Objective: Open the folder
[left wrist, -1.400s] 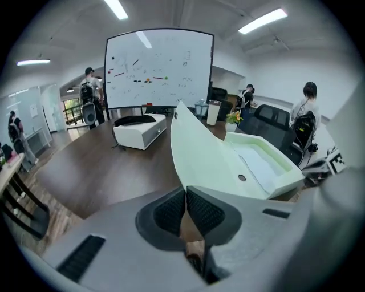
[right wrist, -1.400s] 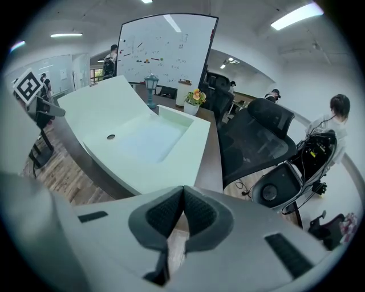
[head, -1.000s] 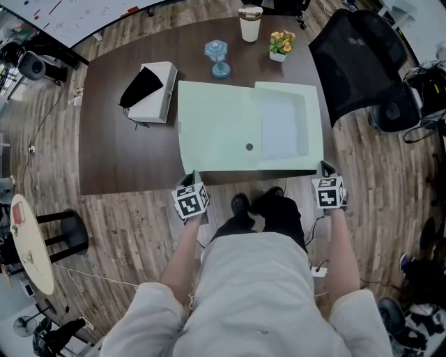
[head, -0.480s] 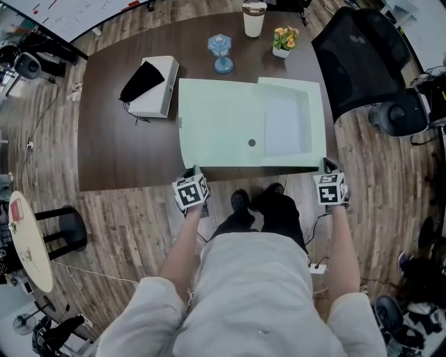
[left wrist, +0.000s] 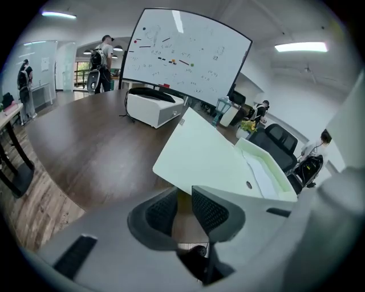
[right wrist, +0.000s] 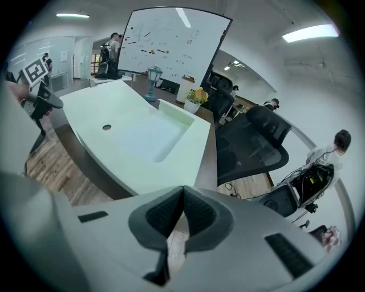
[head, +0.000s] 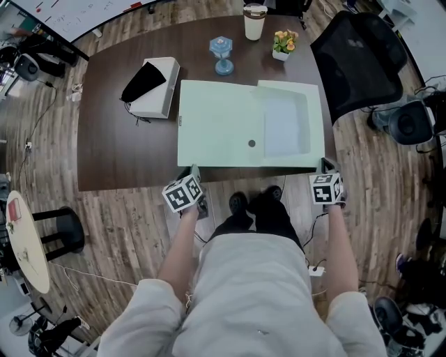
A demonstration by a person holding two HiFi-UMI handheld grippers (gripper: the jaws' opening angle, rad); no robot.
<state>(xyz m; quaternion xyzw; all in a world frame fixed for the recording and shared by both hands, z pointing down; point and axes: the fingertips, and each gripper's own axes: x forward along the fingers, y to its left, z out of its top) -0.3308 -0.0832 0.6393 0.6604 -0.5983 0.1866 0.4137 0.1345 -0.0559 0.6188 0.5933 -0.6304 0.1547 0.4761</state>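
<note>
A pale green folder lies flat on the dark brown table, with a raised pocket on its right half and a small dark stud near the middle. My left gripper sits at the folder's near left corner. Its jaws are opening, and in the left gripper view only table edge shows in the gap, with the folder just beyond. My right gripper is at the near right corner, pads together. The folder starts right above them; whether an edge is pinched is hidden.
On the table's far side stand a white box with a black pouch, a blue ornament, a lidded cup and a small flower pot. A black office chair stands at the right, a round side table at the left.
The left gripper has rolled, so its marker cube now tilts, and it sits slightly lower left. The folder's near left corner looks flatter and straighter. The right gripper has kept still.
</note>
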